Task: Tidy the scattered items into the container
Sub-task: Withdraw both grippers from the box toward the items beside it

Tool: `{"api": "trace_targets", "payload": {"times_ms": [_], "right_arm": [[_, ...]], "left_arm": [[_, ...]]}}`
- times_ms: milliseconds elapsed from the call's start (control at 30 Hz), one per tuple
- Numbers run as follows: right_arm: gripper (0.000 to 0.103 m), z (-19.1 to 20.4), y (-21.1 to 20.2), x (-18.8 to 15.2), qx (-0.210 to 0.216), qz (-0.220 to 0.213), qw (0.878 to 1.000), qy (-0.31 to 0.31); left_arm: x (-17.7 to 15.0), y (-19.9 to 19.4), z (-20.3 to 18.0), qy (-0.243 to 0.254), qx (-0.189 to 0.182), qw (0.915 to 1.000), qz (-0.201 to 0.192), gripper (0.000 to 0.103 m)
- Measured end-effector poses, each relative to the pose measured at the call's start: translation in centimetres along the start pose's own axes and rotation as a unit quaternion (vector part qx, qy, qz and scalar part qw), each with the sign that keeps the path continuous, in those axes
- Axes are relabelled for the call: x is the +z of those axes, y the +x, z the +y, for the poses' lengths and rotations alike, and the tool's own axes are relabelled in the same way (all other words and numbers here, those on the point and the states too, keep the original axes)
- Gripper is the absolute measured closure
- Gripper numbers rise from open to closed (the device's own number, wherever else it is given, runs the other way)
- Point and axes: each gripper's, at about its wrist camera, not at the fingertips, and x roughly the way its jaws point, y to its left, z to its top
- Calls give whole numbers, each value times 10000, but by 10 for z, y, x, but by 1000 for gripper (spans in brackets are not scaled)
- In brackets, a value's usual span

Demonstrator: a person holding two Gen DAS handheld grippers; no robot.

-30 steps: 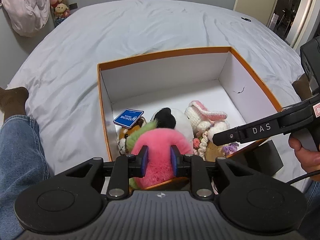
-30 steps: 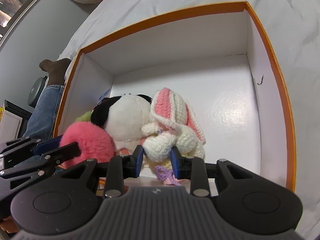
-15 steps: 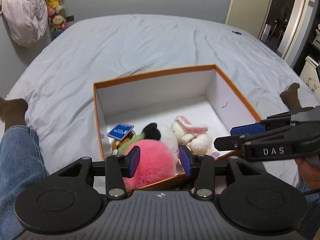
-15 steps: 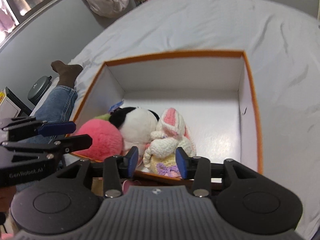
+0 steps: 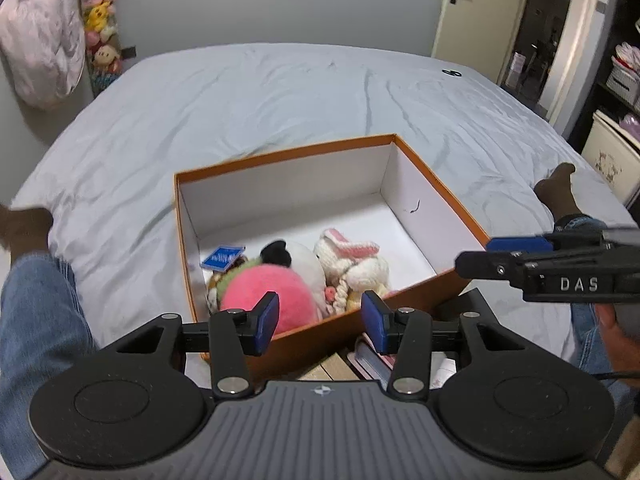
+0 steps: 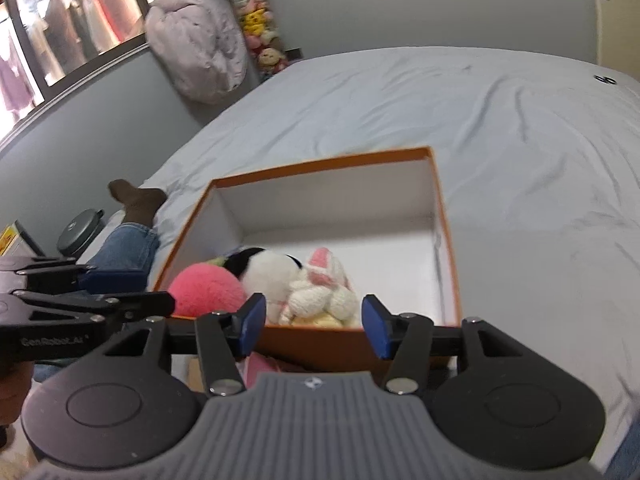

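An orange box [image 5: 440, 184] with white inner walls sits on the grey bed; it also shows in the right wrist view [image 6: 450, 220]. In its near left corner lie a pink fluffy ball [image 5: 264, 292] [image 6: 204, 288], a black and white plush [image 5: 304, 256] [image 6: 268, 268], a crocheted bunny [image 5: 356, 256] [image 6: 320, 284] and a blue card [image 5: 222, 257]. My left gripper [image 5: 320, 322] is open and empty, held back above the box's near edge. My right gripper [image 6: 314, 322] is open and empty, also behind the near edge; it shows at the right of the left wrist view [image 5: 492, 254].
The grey bed sheet [image 5: 280, 92] spreads around the box. The person's jeans legs [image 5: 36, 320] and brown socks [image 5: 556, 192] flank the box. A book stack [image 5: 372, 360] lies below the box's near edge. A plush toy column [image 6: 256, 28] and a door [image 5: 476, 8] stand at the back.
Both grippers opened, letting go of the pink ball and the crocheted bunny, which lie in the box. Both grippers pulled back and up from the box.
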Motion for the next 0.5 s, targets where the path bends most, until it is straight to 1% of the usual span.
{"api": "trace_targets", "payload": {"times_ms": [100,233,367,500], "right_arm": [[47,-3,-2,-11,-116,33,9999,116],[47,1,2,-26,-124,180,9997,128],[47,17,10,-39,-27,364,9991,-237],[47,34,18,-50,128,612,9958,-667]], "left_arm": [[-7,3,4,-220,-85,9996,178,49],[-18,11,6,-369,-73,9979,526,49],[-29,21,8,-449,-71,9958,799,49],[-38,31,9,-630,-134,9929,995,50]]}}
